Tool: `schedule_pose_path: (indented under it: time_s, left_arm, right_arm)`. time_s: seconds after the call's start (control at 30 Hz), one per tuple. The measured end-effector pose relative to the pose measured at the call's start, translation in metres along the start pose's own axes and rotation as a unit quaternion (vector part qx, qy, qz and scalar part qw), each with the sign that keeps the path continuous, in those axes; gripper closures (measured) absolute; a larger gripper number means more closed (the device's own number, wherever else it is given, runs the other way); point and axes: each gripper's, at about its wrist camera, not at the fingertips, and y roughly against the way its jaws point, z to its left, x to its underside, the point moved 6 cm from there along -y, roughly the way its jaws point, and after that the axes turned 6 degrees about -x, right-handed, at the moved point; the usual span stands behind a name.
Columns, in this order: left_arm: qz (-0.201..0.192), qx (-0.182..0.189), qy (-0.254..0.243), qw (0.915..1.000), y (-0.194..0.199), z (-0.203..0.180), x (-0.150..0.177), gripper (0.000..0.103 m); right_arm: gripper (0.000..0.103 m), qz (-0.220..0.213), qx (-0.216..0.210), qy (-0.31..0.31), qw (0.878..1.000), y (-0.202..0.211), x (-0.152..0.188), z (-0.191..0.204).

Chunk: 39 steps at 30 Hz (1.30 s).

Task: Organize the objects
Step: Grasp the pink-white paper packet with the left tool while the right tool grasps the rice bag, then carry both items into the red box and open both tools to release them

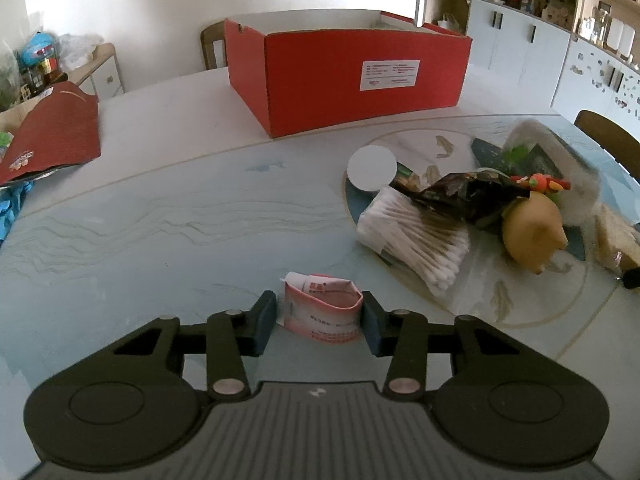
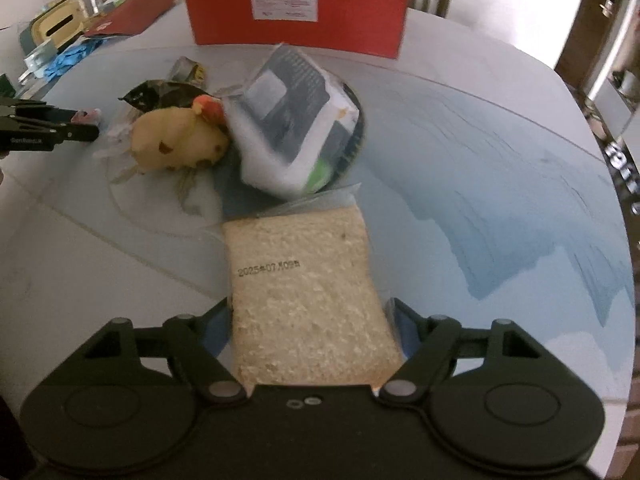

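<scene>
Two grippers pinch at once: left gripper squeezes a crumpled pink paper sachet on the table, right gripper straddles a clear-wrapped bread slice; lift both level toward the open red cardboard box.

Bare table lies open up to the red box; a cluttered pile blocks the right.
</scene>
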Motion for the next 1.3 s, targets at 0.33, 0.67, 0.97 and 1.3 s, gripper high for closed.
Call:
schedule_pose_path:
  time_s: [0.33, 0.67, 0.97, 1.3]
  left_arm:
    - [0.001, 0.017, 0.014, 0.9998, 0.009, -0.006, -0.001, 0.060]
    - [-0.017, 0.044, 0.041, 0.9980, 0.035, -0.016, -0.027, 0.060]
    - [-0.037, 0.069, 0.049, 0.9957, 0.053, -0.033, -0.064, 0.060]
    - [-0.069, 0.080, 0.029, 0.9940, 0.057, -0.046, -0.114, 0.060]
  right_arm:
    - [0.026, -0.030, 0.013, -0.081, 0.996, 0.026, -0.005, -0.015]
    - [0.026, -0.046, 0.016, -0.086, 0.995, 0.043, -0.042, -0.009]
    - [0.026, -0.061, 0.039, -0.090, 0.993, 0.055, -0.086, -0.012]
    - [0.026, -0.086, 0.032, -0.073, 0.993, 0.064, -0.144, -0.006]
